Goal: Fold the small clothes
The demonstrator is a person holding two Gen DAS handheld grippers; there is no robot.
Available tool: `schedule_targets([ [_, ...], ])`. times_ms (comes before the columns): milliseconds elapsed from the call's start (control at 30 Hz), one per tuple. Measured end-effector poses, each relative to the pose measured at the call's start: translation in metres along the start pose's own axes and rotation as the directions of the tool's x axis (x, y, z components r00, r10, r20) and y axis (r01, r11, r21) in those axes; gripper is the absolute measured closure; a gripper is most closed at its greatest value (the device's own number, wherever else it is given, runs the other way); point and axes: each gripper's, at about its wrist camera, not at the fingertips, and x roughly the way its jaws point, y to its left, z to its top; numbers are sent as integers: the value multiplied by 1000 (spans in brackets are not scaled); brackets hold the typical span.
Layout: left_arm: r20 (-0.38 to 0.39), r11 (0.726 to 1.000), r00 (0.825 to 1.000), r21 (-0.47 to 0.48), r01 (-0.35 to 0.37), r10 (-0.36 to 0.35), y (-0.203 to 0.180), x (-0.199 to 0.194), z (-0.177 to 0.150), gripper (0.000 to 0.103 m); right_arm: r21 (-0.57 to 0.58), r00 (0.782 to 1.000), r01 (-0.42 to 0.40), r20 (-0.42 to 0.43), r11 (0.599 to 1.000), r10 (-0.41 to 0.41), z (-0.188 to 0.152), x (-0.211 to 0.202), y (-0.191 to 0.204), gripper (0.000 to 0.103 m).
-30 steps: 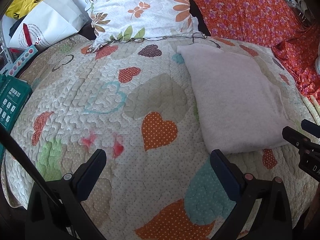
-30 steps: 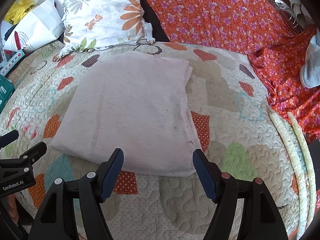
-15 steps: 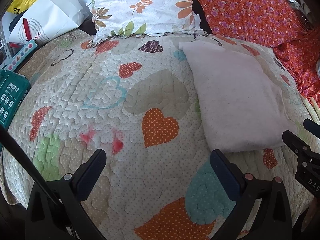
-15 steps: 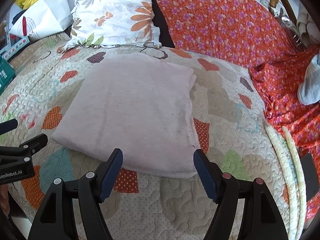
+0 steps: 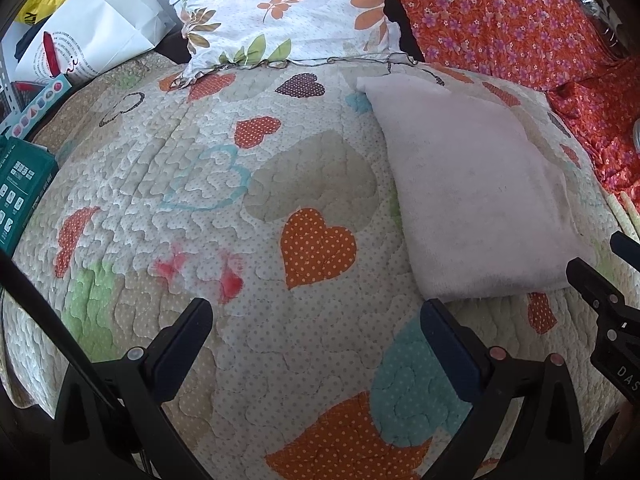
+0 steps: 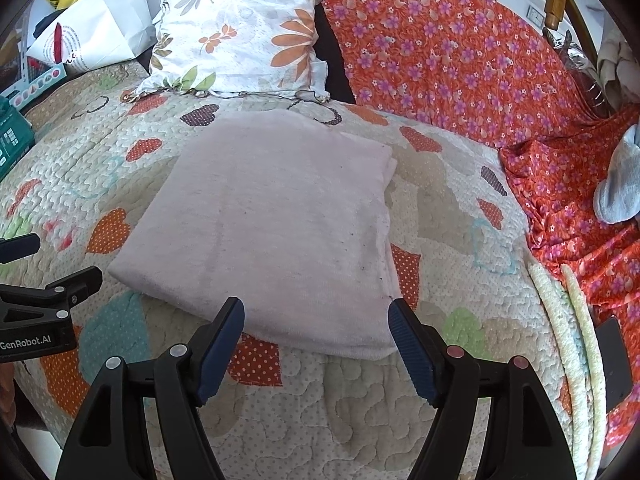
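A folded pale pink cloth (image 6: pixel 276 220) lies flat on the heart-patterned quilt (image 6: pixel 452 216); it also shows in the left wrist view (image 5: pixel 476 192) at the right. My right gripper (image 6: pixel 316 316) is open and empty, just in front of the cloth's near edge. My left gripper (image 5: pixel 316 320) is open and empty over bare quilt (image 5: pixel 192 208), left of the cloth. Each gripper shows at the edge of the other's view.
A floral pillow (image 6: pixel 240 28) and an orange flowered cover (image 6: pixel 460 52) lie at the back. A white paper bag (image 5: pixel 92 28) and a green box (image 5: pixel 20 188) sit at the left. A grey garment (image 6: pixel 620 184) lies at the right.
Both grippers have drawn back a little from the folded cloth and lifted slightly. They stay open and empty. The cloth has not moved.
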Motion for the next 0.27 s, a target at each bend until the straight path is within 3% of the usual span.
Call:
schedule_targets([
  [267, -12, 1000, 1000, -9, 12, -13, 2, 4, -1, 0, -1, 1000, -1, 0, 1000, 1, 0, 0, 2, 23],
])
